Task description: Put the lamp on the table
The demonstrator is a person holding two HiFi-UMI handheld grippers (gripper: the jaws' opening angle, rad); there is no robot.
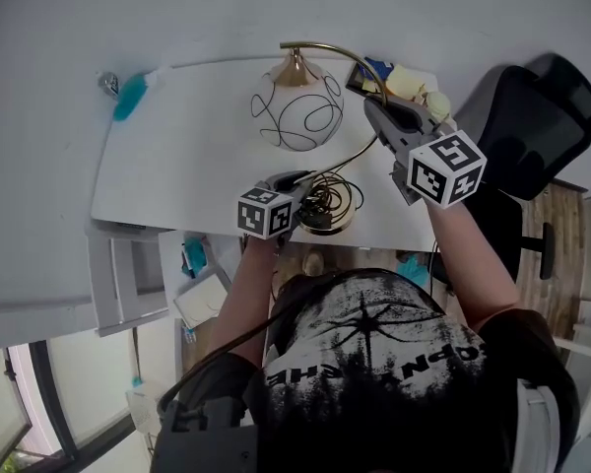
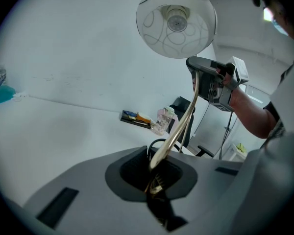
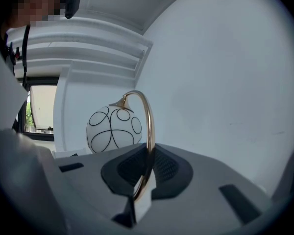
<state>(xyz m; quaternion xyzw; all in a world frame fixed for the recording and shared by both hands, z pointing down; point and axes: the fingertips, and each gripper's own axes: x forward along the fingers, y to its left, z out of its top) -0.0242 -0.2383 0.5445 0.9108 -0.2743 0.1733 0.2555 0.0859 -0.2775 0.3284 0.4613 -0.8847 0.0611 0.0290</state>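
We clamp our left gripper (image 2: pixel 156 182) low on the lamp (image 1: pixel 297 112) stem, right gripper (image 3: pixel 139 192) higher up; base seemingly on the table (image 1: pixel 177 156).

Teal item (image 1: pixel 130 98) far left, cluttered tray (image 1: pixel 372 73) far right, black chair (image 1: pixel 532 126) beside it, drawers (image 1: pixel 128 279) lower left.
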